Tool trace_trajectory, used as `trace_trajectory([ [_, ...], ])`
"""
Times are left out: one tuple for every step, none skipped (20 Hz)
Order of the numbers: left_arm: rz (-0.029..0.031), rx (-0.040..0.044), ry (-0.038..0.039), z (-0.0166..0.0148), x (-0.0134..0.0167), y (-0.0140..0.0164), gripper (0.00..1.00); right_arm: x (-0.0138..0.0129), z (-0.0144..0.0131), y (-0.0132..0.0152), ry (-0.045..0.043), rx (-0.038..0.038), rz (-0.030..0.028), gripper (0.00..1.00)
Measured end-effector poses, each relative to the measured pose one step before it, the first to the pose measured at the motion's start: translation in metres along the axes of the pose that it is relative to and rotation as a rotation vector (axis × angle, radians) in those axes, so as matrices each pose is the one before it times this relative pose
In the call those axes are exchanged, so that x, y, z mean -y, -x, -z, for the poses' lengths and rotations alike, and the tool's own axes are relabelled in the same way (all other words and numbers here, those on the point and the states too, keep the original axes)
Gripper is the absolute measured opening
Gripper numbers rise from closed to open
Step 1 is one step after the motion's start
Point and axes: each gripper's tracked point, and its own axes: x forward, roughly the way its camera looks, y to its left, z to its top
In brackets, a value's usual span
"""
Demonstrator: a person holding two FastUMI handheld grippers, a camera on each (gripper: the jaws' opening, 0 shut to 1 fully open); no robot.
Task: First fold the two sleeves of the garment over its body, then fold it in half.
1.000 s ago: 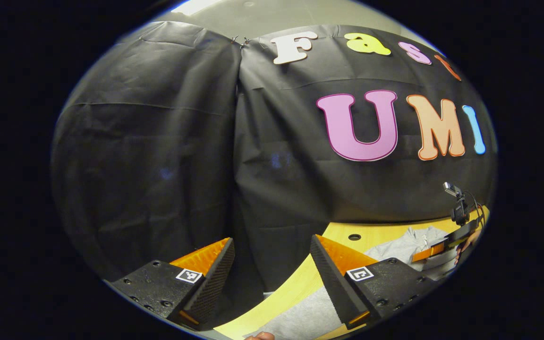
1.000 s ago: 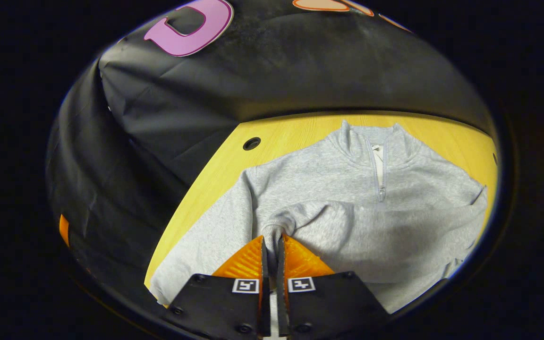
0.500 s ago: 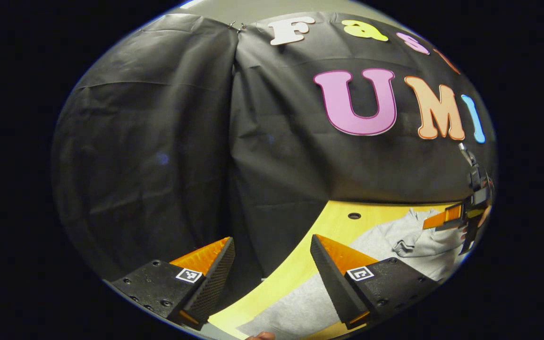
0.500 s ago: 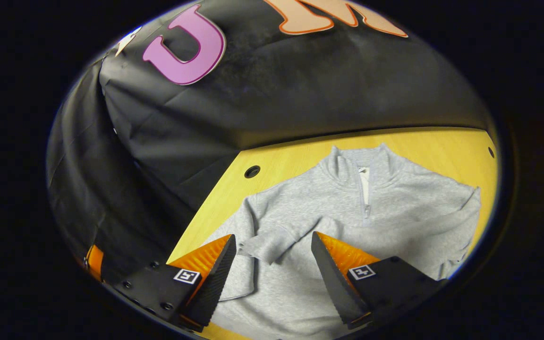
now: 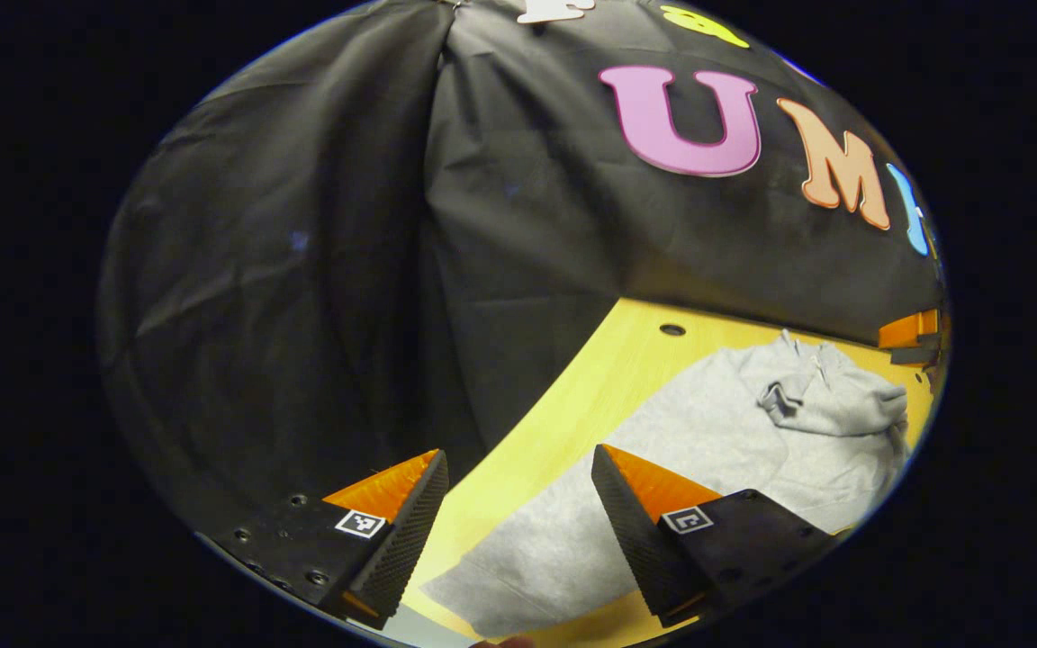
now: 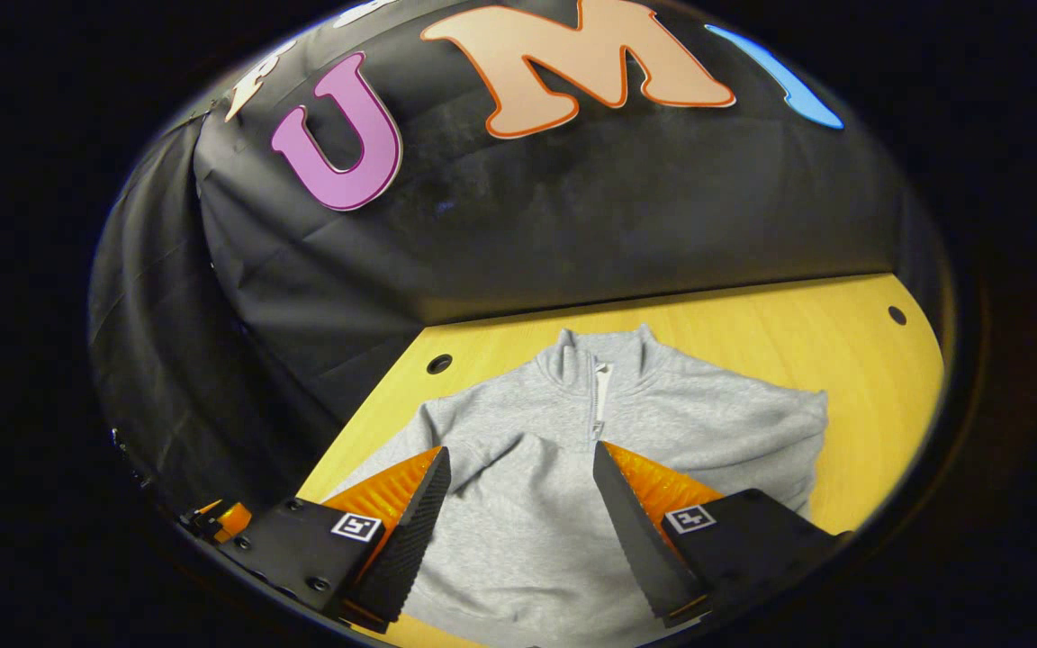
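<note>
A light grey zip-neck sweatshirt (image 6: 662,423) lies flat on the yellow wooden table (image 6: 852,360), collar toward the wall. One sleeve lies folded across its chest, cuff (image 6: 473,459) loose on the body. My right gripper (image 6: 518,531) hovers open above the lower body, holding nothing. In the left gripper view the sweatshirt (image 5: 725,432) sits to the right, and its other sleeve (image 5: 545,558) stretches out toward me. My left gripper (image 5: 518,531) is open over that sleeve and the table's edge, not touching it. The right gripper (image 5: 910,331) shows at the far right.
The black cloth wall (image 6: 572,225) closes the table's far side and wraps round its left. Small round holes (image 6: 438,364) (image 6: 897,315) sit near the table's back corners. Bare wood (image 5: 599,387) lies left of the sweatshirt. A bit of the left gripper (image 6: 221,519) shows low left.
My right gripper opened, dropped the sleeve cuff onto the sweatshirt's body and drew back. My left gripper tipped downward, bringing more of the table and the outstretched sleeve into view.
</note>
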Motion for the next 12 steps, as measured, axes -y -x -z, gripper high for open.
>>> trace_trajectory([
  [0.00265, -0.03687, 0.01481, 0.01423, 0.00097, -0.0035, 0.95, 0.00456, -0.00154, 0.00655, 0.00825, 0.00845, 0.01099, 0.98],
  [-0.00274, -0.04028, 0.00987, 0.01347, 0.00007, -0.00193, 0.95, 0.00419, -0.00047, 0.00471, 0.00192, 0.0039, 0.00525, 0.98],
  [-0.00355, -0.02469, 0.0092, 0.01045, 0.00001, -0.00155, 0.95, 0.00401, -0.00015, 0.00444, -0.00143, 0.0027, 0.00548, 0.98],
  [-0.00349, -0.02377, 0.01064, 0.0083, -0.00189, 0.00062, 0.95, 0.00404, 0.0002, 0.00355, -0.00098, 0.00021, 0.00516, 0.98],
  [-0.00429, -0.0175, 0.0108, 0.00946, -0.00252, 0.001, 0.95, 0.00373, 0.00158, 0.00296, -0.00235, -0.0004, 0.00395, 0.98],
  [-0.0064, -0.01925, 0.00889, 0.00686, -0.00242, -0.00132, 0.95, 0.00215, 0.00084, 0.0017, -0.0037, -0.00312, 0.00092, 0.98],
  [-0.00814, -0.01738, 0.0098, 0.00738, -0.0025, -0.00272, 0.95, 0.00174, 0.00151, 0.00195, -0.0026, -0.00086, 0.00104, 0.98],
  [-0.01026, -0.02429, 0.00928, 0.00682, -0.00264, -0.00294, 0.95, 0.00229, -0.00055, 0.00292, 0.00102, 0.00044, 0.00141, 0.98],
  [-0.00533, -0.01727, 0.01169, 0.00721, -0.00113, -0.00147, 0.95, 0.00038, -0.00005, 0.00325, 0.001, 0.00185, 0.0013, 0.98],
  [-0.00308, -0.01506, 0.01165, 0.00468, -0.001, -0.00139, 0.95, 0.00032, -0.00097, 0.00266, 0.00143, 0.00223, -0.00049, 0.98],
  [0.0001, -0.00962, 0.007, 0.00356, -0.00175, -0.00209, 0.96, -0.0004, 0.00041, 0.00176, 0.00168, -0.00077, -0.00284, 0.98],
  [-0.00685, -0.01672, 0.00087, 0.00483, -0.00222, -0.00282, 0.96, 0.00056, -0.00035, 0.00183, 0.0, -0.00098, -0.00249, 0.98],
])
